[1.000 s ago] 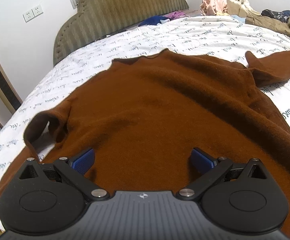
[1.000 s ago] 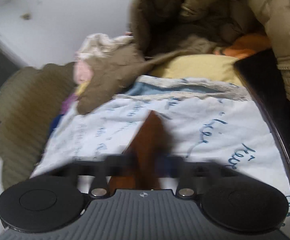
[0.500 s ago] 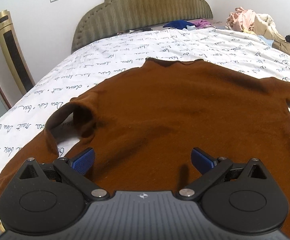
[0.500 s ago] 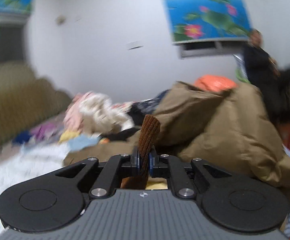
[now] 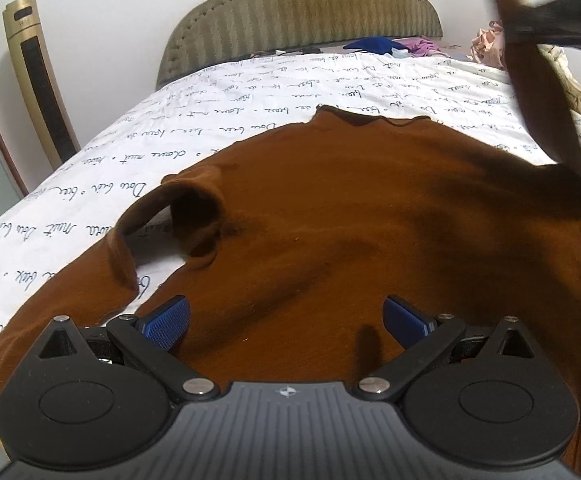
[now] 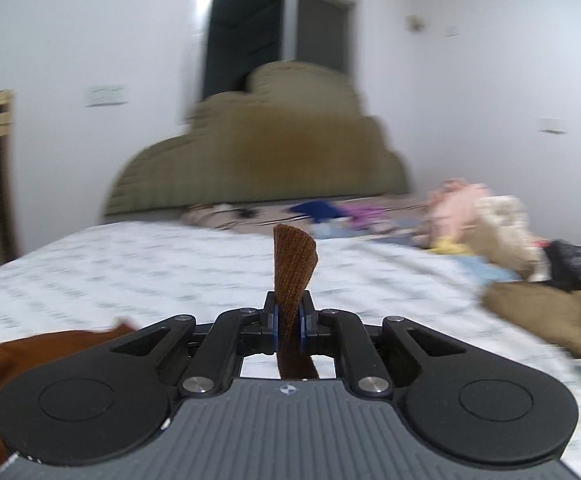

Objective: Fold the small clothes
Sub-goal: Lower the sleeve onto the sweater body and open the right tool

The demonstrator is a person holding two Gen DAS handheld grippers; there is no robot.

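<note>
A brown sweater (image 5: 330, 216) lies spread flat on the bed, its collar toward the headboard. My left gripper (image 5: 286, 318) hovers open just above its lower body, blue pads wide apart with nothing between them. The sweater's left sleeve (image 5: 138, 220) curls in a loop on the sheet. My right gripper (image 6: 288, 328) is shut on the ribbed cuff (image 6: 293, 272) of the right sleeve. In the left wrist view that sleeve (image 5: 542, 92) hangs stretched up and inward from the shoulder, with the blurred right gripper (image 5: 558, 8) high at the top right.
The white sheet with script print (image 5: 218, 120) covers the bed up to an olive padded headboard (image 5: 302, 16). Piled clothes and a tan jacket (image 6: 530, 304) crowd the right side. A gold tower fan (image 5: 38, 80) stands at the left wall.
My right gripper has swung up and across toward the sweater's body, lifting the sleeve off the bed and rolling level. The left gripper shifted sideways and stayed open.
</note>
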